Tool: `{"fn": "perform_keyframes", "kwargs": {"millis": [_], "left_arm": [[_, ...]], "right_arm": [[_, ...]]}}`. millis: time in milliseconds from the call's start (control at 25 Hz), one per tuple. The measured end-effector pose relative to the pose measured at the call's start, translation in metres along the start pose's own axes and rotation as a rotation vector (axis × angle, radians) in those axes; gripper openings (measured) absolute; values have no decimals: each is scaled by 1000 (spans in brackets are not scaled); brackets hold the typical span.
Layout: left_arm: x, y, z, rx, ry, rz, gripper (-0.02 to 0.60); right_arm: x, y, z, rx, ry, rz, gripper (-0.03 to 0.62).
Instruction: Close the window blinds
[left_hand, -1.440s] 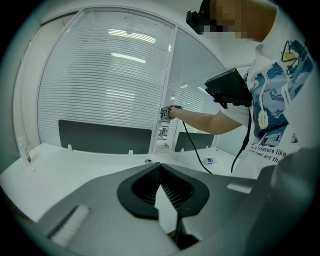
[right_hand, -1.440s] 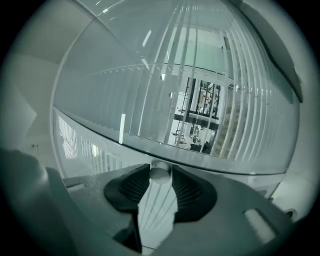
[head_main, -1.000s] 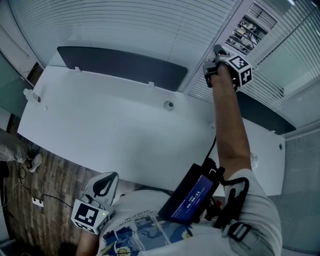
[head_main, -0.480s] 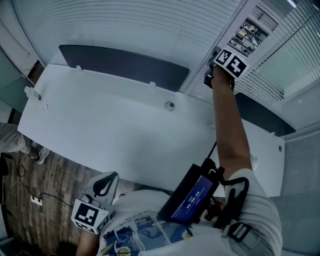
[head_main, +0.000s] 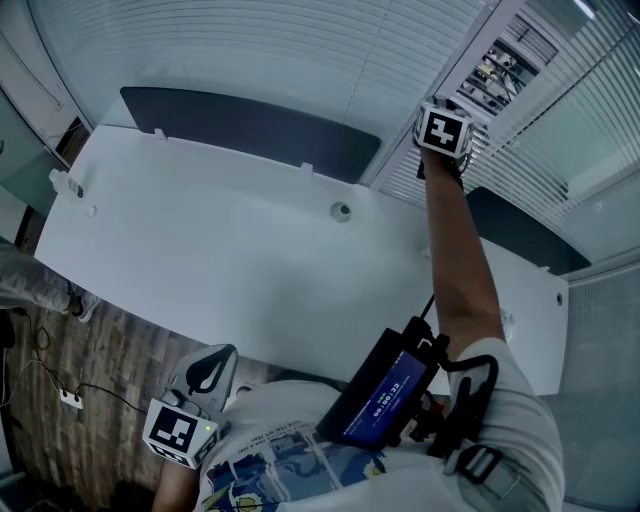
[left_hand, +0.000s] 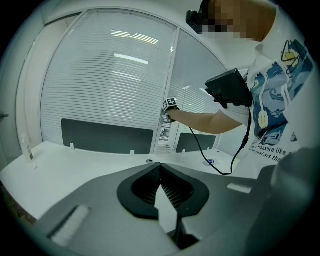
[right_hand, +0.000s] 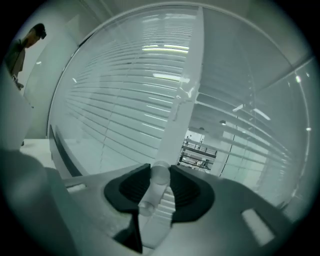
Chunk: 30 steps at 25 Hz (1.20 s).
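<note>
White slatted blinds (head_main: 250, 50) cover the window behind the desk, and a second set (head_main: 560, 110) hangs to the right of the white frame post (right_hand: 187, 65). At the post, a patch of more open slats (head_main: 500, 55) shows a room beyond. My right gripper (head_main: 437, 108) is raised at arm's length to that post. Its jaws (right_hand: 159, 175) are shut on the clear tilt wand (right_hand: 150, 197), which hangs down between the black pads. My left gripper (head_main: 205, 372) is low by my hip over the desk's near edge, shut and empty (left_hand: 160, 170).
A long white desk (head_main: 200, 250) lies between me and the window, with dark partition panels (head_main: 240, 125) (head_main: 520, 230) along its back edge and a round grommet (head_main: 341, 211). A device with a lit screen (head_main: 385, 390) hangs at my waist. Someone's shoe (head_main: 70, 310) shows on the wood floor at left.
My right gripper has rolled about its own axis at the post; its marker cube swung from the right side to the top. The left gripper stayed put.
</note>
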<state>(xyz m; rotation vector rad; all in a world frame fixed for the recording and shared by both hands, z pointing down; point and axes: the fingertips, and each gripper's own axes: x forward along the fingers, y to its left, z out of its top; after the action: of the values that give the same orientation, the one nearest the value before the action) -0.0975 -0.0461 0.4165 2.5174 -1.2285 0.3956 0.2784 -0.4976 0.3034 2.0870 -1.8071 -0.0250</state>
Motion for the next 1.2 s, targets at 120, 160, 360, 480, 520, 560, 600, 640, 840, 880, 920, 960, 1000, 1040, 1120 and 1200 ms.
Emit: {"fn": "perform_keyframes", "kwargs": {"millis": [120,160,360,480,520,560,600,640,840,880,920,960,1000,1040,1120,1200], "left_arm": [[0,0,-1,2,1,0,3],[0,1,-2,3,1,1,3],[-1,1,-2,-2,3,-3,3],[-1,1,1,-4,4,1,3],[-1,1,2,-2,3,1,3],[-1,1,2,1,1,1,3],[-2,1,1,4,0,1,3],[-2,1,1,3,2,1,3],[-3,1,0,-6,10,3,3],[-3,1,0,-6,10,4,3],[-3,0,0,-6,11,4,3],[-3,0,-1,-5,12,5,3],[-2,0,-2,-3,15,5,3],[-2,-1,-3,-2,18,5,3],[-1,-1,-4,-3,17,5,3],[0,-1,-3,-5,13,5,3]], "right_arm": [[-3,3,5,-123,-6,-28,126],[-3,4,5,-154,-3,-36,126],[-1,7,3,-253,3,-59,126],[0,9,1,-313,9,-75,126],[1,10,-1,-339,14,-81,126],[2,10,-3,-363,17,-86,126],[2,11,-3,-384,18,-92,126],[3,11,-4,-404,20,-97,126],[4,12,-7,-473,23,-121,124],[4,12,-7,-483,20,-124,124],[5,12,-7,-495,18,-128,124],[5,12,-8,-508,17,-131,124],[6,12,-8,-520,15,-134,124],[6,13,-9,-530,14,-137,124],[7,13,-10,-551,11,-143,124],[7,14,-11,-587,9,-155,124]]}}
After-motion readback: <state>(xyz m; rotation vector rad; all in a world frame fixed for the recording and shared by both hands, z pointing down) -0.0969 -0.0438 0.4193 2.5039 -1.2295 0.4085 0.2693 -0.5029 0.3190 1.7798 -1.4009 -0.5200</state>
